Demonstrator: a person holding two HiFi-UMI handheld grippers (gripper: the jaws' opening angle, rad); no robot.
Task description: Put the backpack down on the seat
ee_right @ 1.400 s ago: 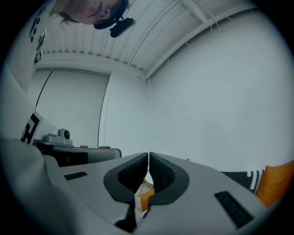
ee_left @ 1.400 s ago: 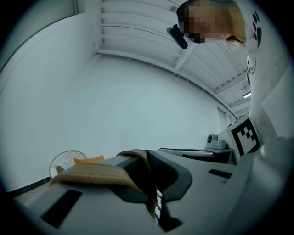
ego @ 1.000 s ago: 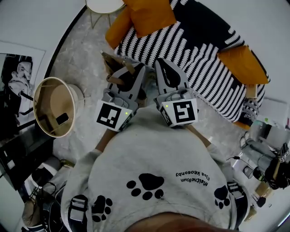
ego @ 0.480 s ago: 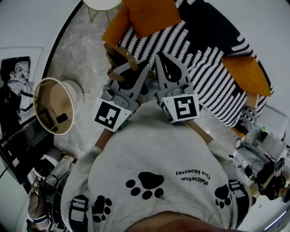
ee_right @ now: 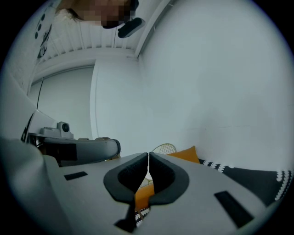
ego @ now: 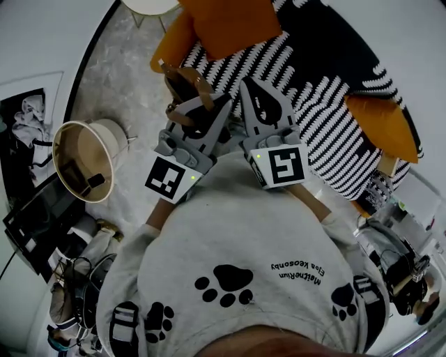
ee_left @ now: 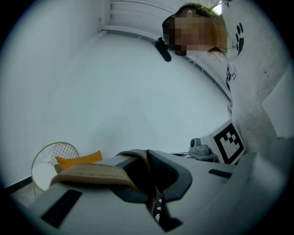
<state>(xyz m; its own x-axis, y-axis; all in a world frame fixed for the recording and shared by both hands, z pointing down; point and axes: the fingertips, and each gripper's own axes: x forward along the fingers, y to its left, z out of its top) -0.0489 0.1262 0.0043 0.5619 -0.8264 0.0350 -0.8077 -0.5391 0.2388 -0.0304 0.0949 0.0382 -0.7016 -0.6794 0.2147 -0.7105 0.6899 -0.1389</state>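
Your left hand-held gripper (ee_left: 148, 158) is clamped shut on the backpack's tan strap (ee_left: 92, 173). Your right hand-held gripper (ee_right: 148, 161) is closed on nothing (pads together, no strap between them). The backpack (ego: 182, 85) hangs from the left one over the floor, just beside the near edge of the striped seat (ego: 313, 104), not on it. My read: it's in hand, not yet put down. Left to do: bring it over the seat, lower it, let go. Orange cushion (ego: 230, 21) sits at the far end.
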